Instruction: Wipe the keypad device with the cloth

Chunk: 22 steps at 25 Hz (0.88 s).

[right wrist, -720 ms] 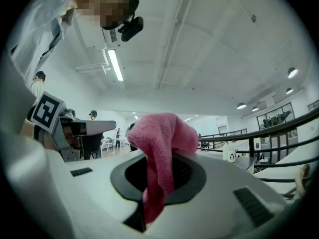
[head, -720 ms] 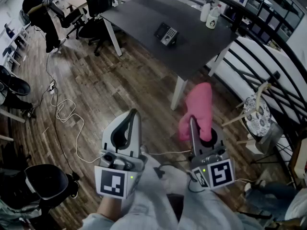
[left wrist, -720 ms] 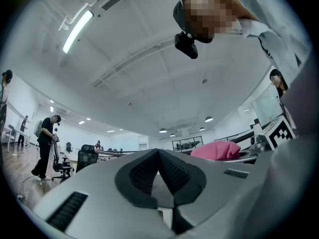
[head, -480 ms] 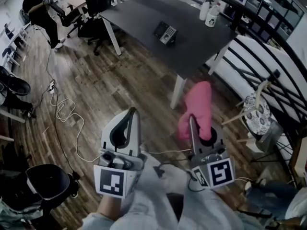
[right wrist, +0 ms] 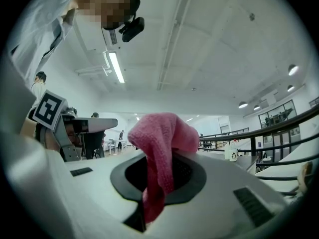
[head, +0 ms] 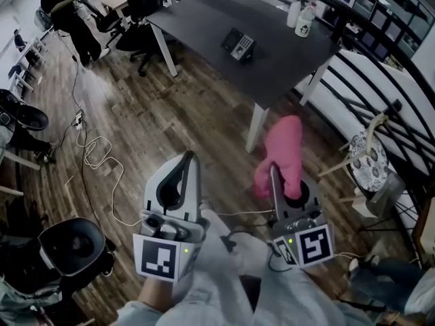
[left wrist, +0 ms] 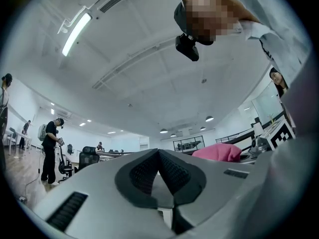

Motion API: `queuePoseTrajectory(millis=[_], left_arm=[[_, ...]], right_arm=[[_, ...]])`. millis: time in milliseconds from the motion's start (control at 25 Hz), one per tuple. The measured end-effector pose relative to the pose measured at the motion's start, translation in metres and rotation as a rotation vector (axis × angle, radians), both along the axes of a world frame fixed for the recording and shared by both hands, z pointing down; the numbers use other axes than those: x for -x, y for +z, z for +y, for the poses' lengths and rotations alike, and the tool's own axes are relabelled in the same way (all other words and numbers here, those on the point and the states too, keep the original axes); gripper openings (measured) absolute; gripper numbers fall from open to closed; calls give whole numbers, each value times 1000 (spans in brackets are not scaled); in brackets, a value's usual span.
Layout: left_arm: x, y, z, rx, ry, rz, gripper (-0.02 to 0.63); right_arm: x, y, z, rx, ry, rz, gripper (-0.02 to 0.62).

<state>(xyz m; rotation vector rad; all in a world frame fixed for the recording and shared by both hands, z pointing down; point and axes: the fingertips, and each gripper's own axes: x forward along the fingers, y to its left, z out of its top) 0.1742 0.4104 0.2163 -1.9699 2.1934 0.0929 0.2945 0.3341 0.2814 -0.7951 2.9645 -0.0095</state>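
Wood-plank floor [head: 136,121] fills the left, with a pale cable [head: 95,158] looped at 9 o'clock. Next comes the left gripper [head: 187,160], held low at about 7 o'clock. Its own view shows the dark pads [left wrist: 144,171] meeting at their tips with nothing between them, so it carries nothing. Up at 12 o'clock, well apart from both tools, the keypad device [head: 238,45] lies on the dark table [head: 204,15], near the middle of its top. At 5 o'clock the right gripper [head: 272,173] is clamped on the pink cloth [head: 282,148], which bunches above the jaws and trails a tail down between them. Two white bottles [head: 304,15] stand at the table's far edge, at 1 o'clock.

The step in hand looks like the approach; no wiping has begun. To do it well, close on the table first. Lay the bunched cloth on the keys, not the bare jaw tips. The free left gripper could steady the device's edge, since a light unit may slide under a stroke.
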Motion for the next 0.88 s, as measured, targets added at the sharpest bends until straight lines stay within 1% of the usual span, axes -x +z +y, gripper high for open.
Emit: queuePoseTrajectory(millis=[240,480,640,800,880], left_arm=[[3,3,0,11,-4,-5,3],[13,9,-15,6,17,8,3],[25,11,-37,-3,54,20,3],[43,12,-66,-9,84,32,3],[54,12,-82,-3,103,25,3]], right_arm=[[4,4,-1,10,-6,-5,40],[5,8,-11,5,23,8,40],[11,9,-26,-3,60,24,40],[26,8,-48,-11,84,43,40],[38,6,-59,-17,89,52,40]])
